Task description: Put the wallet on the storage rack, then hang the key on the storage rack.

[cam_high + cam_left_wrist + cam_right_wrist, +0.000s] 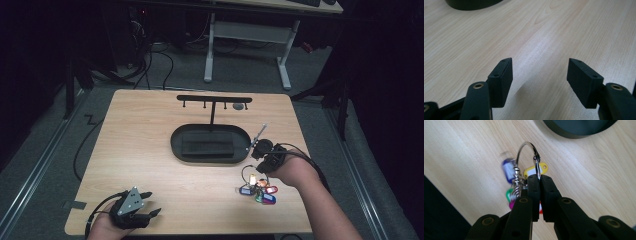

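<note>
A metal key ring (527,151) carries several coloured key tags (260,191), among them a yellow tag (534,170) and a blue one (507,169). My right gripper (539,177) is shut on the ring's wire, with the tags hanging under it just above the table. In the high view the right gripper (264,159) is right of the black oval tray (176,145). Behind the tray stands a black hook rack (214,99). My left gripper (539,72) is open over bare wood, near the front left edge in the high view (142,210).
The wooden table (140,150) has free room left of the tray. A dark block (207,145) lies inside the tray. A white desk frame (247,45) and cables stand on the floor beyond the table.
</note>
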{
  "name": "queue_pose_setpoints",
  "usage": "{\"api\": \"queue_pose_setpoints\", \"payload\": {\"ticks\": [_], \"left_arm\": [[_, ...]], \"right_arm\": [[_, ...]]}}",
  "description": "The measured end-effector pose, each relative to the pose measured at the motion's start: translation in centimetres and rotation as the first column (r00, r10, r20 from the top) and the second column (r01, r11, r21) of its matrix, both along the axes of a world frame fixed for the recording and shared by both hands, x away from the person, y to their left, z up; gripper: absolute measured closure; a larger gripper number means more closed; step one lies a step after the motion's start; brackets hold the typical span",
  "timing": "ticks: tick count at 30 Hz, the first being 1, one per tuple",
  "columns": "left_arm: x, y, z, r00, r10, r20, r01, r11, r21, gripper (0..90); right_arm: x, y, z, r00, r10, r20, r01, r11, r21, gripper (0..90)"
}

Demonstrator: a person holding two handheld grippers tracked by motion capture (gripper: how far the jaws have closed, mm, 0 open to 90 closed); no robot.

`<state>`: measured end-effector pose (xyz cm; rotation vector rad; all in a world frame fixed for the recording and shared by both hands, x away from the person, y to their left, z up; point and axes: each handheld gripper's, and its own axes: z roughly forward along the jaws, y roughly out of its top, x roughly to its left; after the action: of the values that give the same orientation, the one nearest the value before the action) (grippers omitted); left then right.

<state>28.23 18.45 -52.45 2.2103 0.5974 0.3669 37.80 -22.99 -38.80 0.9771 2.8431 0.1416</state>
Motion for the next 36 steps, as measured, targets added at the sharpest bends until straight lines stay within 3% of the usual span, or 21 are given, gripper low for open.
{"api": "queue_pose_setpoints", "payload": {"ticks": [4,11,20,27,36], "left_arm": [[0.2,0.4,0.2,0.9997,0.026,-0.003,-0.026,0.9991,-0.032,37.7],[0.3,0.3,0.2,0.9998,0.021,0.001,-0.021,0.9985,-0.051,37.8],[0.3,0.7,0.4,0.9994,0.032,0.009,-0.031,0.9972,-0.068,37.7],[0.3,0.6,0.3,0.9997,0.023,0.013,-0.022,0.998,-0.06,37.7],[0.5,0.5,0.3,0.9999,0.016,0.007,-0.015,0.998,-0.062,37.6]], "right_arm": [[-0.4,0.0,1.8,0.9999,-0.001,0.016,0.002,1.0,-0.006,87.4],[-0.8,0.2,4.6,0.9984,-0.005,0.056,0.005,1.0,0.001,87.5],[-0.8,-0.1,6.9,0.9943,-0.029,0.102,0.029,1.0,0.004,87.5],[0.0,0.0,7.8,0.9899,-0.039,0.136,0.041,0.999,-0.009,87.5],[2.3,0.6,9.4,0.9811,-0.041,0.189,0.044,0.999,-0.011,87.6]]}}
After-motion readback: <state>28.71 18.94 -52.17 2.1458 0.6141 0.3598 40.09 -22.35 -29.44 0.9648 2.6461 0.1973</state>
